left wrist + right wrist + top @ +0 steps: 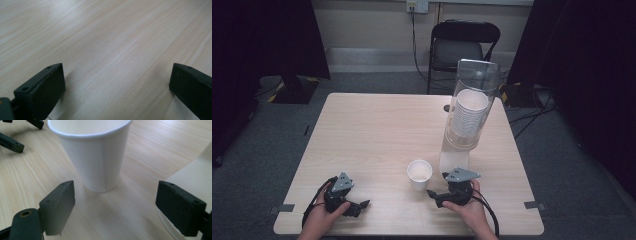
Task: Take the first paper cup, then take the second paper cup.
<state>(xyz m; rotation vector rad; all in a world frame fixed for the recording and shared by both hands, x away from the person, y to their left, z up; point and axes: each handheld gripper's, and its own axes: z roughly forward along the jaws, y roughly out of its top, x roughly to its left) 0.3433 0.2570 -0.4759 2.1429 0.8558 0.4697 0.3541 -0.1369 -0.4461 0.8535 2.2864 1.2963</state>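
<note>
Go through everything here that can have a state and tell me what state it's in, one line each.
Paper cup: upright on the table, mouth up, looks empty, ungripped.
Cup dispenser: standing, clear tube holding a stack of cups.
Left gripper: jaws open, nothing between them, bare table ahead.
Right gripper: jaws open, facing the paper cup, not touching.
Folding chair: unfolded, unoccupied.

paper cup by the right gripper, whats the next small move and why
Probably ease the right gripper forward until its jaws flank the paper cup, then close. The jaws stand open with the upright cup just ahead of them, not yet between them. The left gripper is open over bare table, well aside.
</note>
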